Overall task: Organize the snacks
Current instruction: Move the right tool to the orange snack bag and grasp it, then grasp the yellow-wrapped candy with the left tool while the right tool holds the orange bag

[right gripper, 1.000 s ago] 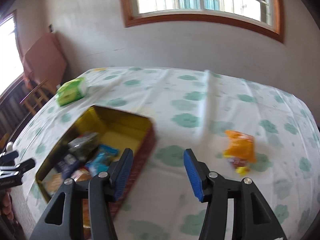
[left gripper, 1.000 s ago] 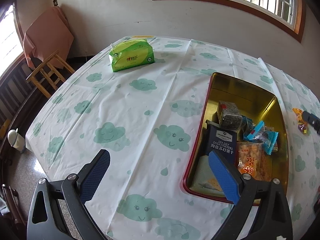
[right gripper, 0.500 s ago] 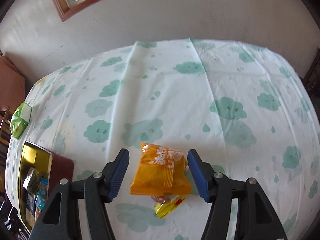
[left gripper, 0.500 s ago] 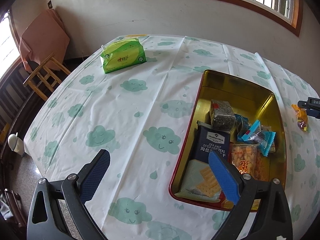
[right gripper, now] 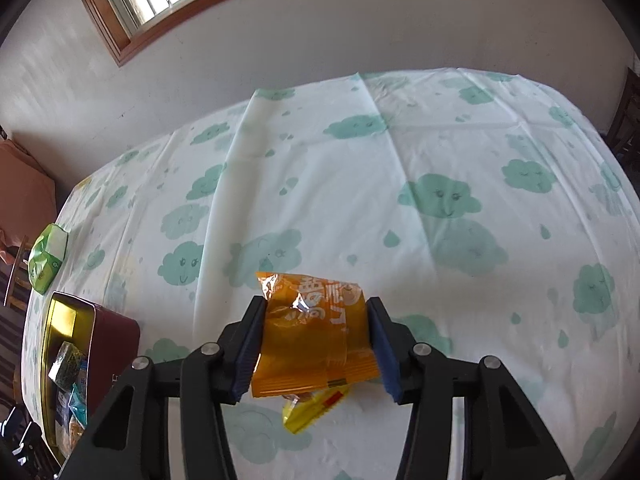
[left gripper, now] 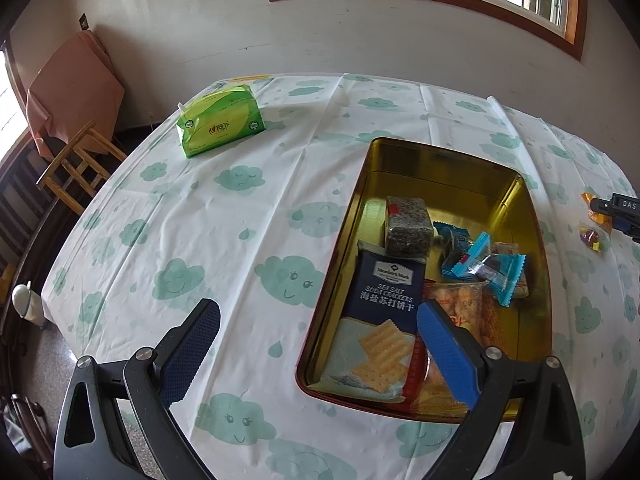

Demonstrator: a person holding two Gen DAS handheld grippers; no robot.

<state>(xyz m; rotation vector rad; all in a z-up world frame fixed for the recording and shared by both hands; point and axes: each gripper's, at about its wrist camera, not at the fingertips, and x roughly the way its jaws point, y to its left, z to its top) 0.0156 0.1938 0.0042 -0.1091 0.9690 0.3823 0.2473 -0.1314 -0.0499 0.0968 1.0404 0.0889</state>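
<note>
R tongs [right gripper: 314,344] have closed in since 0.5 s ago, now pinching the orange packet [right gripper: 316,332] on the worktop [right gripper: 400,200], well right of the tin [left gripper: 532,248]. Pick done; carry to tin next. L tongs [left gripper: 316,354] spread, idle over tin's near-left edge.

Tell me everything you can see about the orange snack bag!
The orange bag is a small, shiny plastic packet with white printed characters and crimped, ridged ends. It looks crinkly and a little puffed. It sits between the two blue pads of the right hand-held gripper, which press its left and right sides. A small yellow wrapper peeks out from under its near end. Whether it still rests on the tablecloth or is lifted cannot be told. In the left wrist view only a sliver shows.
</note>
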